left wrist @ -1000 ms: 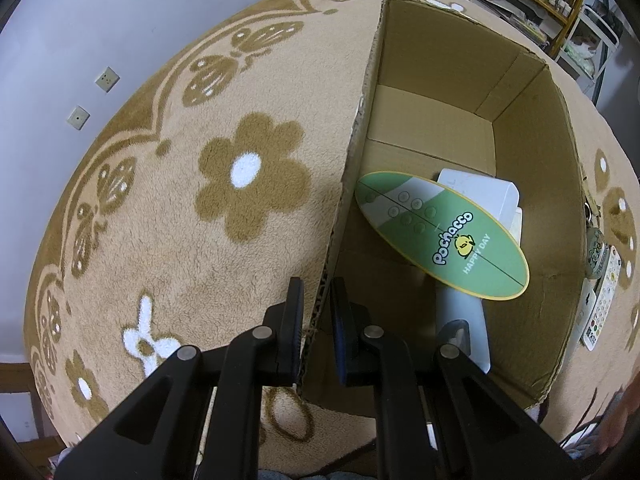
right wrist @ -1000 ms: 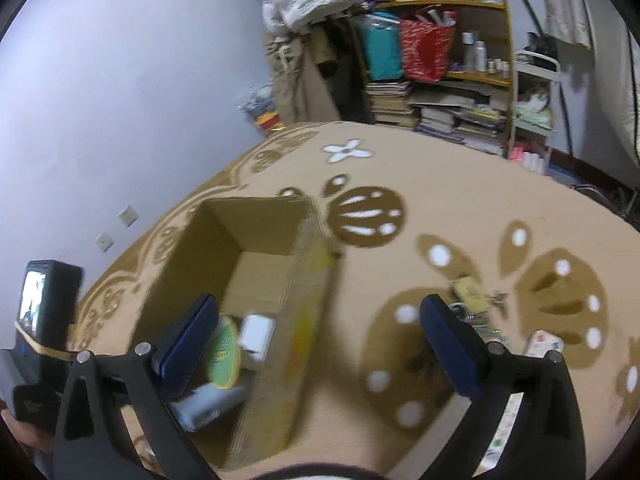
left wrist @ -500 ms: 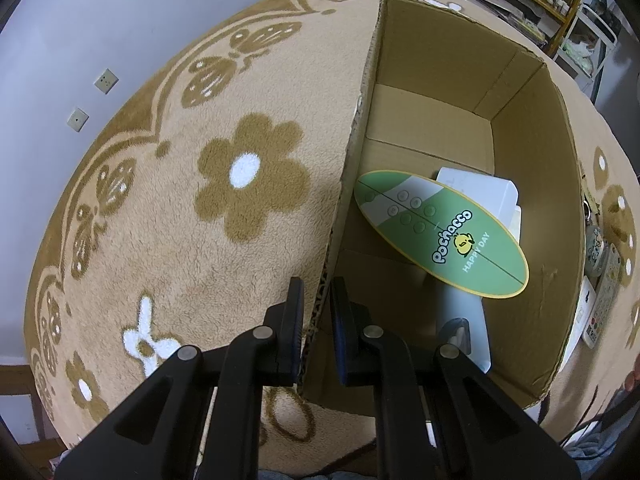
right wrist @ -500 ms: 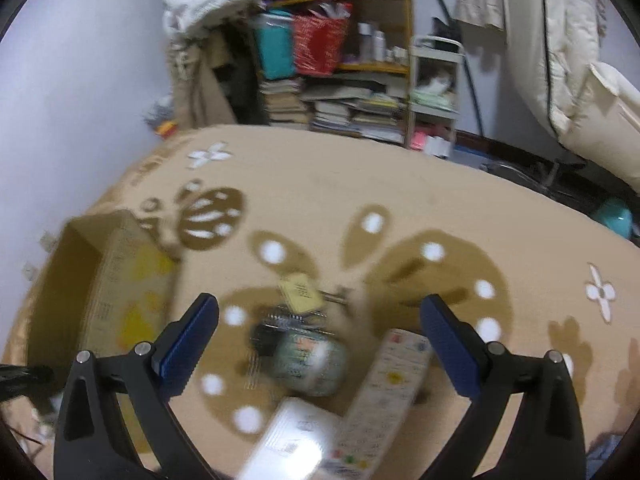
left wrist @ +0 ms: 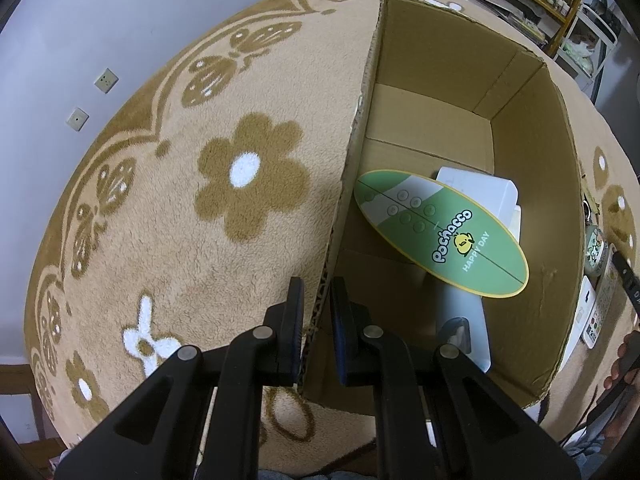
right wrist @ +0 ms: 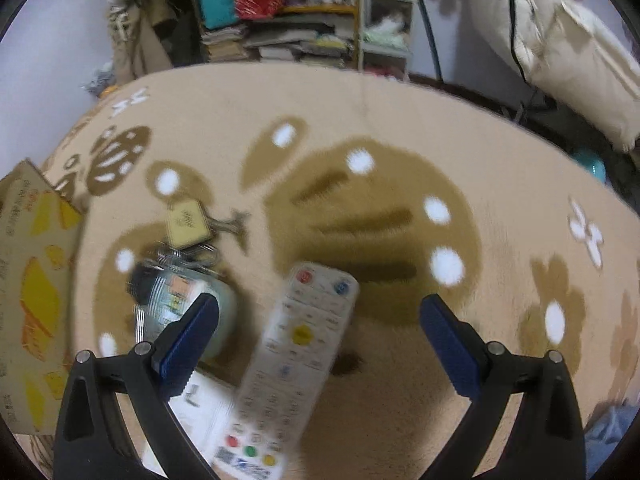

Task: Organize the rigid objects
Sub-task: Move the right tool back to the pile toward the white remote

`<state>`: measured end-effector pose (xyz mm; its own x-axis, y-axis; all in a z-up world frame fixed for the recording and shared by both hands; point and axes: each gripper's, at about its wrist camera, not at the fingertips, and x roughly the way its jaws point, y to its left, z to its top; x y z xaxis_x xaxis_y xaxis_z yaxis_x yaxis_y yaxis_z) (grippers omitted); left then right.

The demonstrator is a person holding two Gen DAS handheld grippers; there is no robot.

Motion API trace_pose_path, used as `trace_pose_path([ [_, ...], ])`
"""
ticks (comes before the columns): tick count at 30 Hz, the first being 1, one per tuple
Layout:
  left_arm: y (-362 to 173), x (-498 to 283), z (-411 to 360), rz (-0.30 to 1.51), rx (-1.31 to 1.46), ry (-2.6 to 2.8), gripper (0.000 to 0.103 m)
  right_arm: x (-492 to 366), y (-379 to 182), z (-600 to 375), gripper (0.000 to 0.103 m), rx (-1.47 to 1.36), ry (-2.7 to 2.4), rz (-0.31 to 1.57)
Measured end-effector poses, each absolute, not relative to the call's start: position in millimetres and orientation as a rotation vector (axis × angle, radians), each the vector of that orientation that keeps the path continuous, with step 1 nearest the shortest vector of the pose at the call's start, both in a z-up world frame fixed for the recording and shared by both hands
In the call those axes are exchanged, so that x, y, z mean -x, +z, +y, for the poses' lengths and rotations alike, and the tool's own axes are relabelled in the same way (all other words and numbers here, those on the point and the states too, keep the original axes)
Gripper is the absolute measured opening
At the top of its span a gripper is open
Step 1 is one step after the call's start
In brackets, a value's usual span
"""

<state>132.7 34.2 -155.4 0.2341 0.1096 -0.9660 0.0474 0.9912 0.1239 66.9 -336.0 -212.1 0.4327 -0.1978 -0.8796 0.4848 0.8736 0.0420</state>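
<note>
Left gripper point(left wrist: 317, 320) is clamped on the near wall of the cardboard box point(left wrist: 560, 216), likely to steady it while items go in. Inside the box: green oval Pochacco board point(left wrist: 440, 236) leaning over a white flat case point(left wrist: 480, 192). Right gripper point(right wrist: 318, 320) has jaws wide apart, holding nothing, hovering just above the white remote control point(right wrist: 296, 360), probably the next pick. Beside the remote, nearer the box: a small round tin point(right wrist: 172, 304), a yellow key tag with keys point(right wrist: 188, 224), a white card point(right wrist: 200, 404), all blurred. Everything sits on a tan fleecy rug with brown flower print point(left wrist: 248, 176). Past the rug, cluttered shelves point(right wrist: 280, 12) and a plain wall with sockets point(left wrist: 106, 80).
</note>
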Motion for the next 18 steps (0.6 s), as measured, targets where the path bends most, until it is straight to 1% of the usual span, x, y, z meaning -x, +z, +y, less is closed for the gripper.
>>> trace_pose_path([
  [8, -155, -133, 36, 1.337, -0.127, 0.043, 0.012, -56, -232, -352, 0.103, -0.384, -0.479, 1.069],
  [17, -155, -133, 36, 1.336, -0.128, 0.042, 0.012, -67, -241, -320, 0.103, -0.209, -0.516, 1.159],
  [18, -155, -133, 36, 1.337, -0.127, 0.042, 0.012, -67, -240, -319, 0.101, -0.216, -0.52, 1.163],
])
